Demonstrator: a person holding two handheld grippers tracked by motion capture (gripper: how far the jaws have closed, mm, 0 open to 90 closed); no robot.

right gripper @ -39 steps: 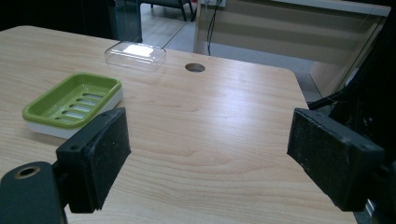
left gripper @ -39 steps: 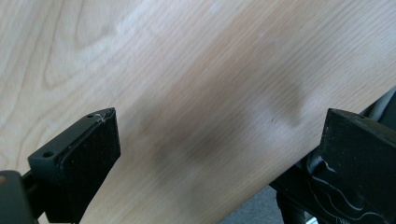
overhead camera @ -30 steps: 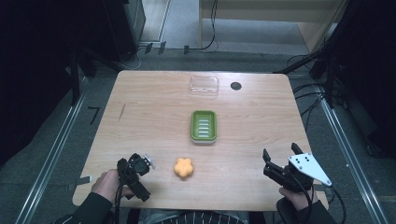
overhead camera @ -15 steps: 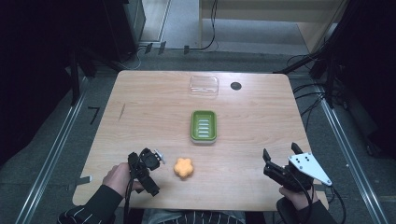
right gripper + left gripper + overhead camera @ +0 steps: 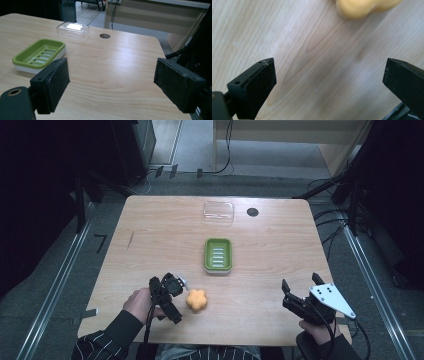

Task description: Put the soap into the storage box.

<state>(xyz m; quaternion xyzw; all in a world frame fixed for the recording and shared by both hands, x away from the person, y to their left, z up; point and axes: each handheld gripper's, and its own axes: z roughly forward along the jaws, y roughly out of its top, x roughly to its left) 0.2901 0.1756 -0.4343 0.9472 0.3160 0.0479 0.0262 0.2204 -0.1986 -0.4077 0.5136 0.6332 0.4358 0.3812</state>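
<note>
1. Right now I am on the approach step: my left gripper (image 5: 175, 287) sits in the lower left of the high view, just beside the orange flower-shaped soap (image 5: 196, 300), which lies on the wooden table (image 5: 150, 230) a little below centre.
2. Its jaws are spread wide with nothing between them; in the left gripper view they stand at the lower left and lower right corners with bare wood between, and the soap (image 5: 364, 7) shows blurred at the top edge, ahead of the jaws and not yet between them.
3. My right gripper (image 5: 295, 297) rests at the lower right of the high view, well apart from the soap, and its jaws are also released and grasp nothing.
4. Above the soap, near the middle of the high view, the green soap dish (image 5: 218, 255) stands empty; in the right gripper view it lies at the left (image 5: 37, 56), with the clear plastic lid (image 5: 73, 28) beyond it at the upper left.
5. I judge the next move calls for pushing the left gripper forward until the soap sits squarely between the 2 pads, then closing gently, since its lobed shape could slip sideways.
6. After that, I expect the lift goes toward the dish, which looks like the likely resting place.
</note>
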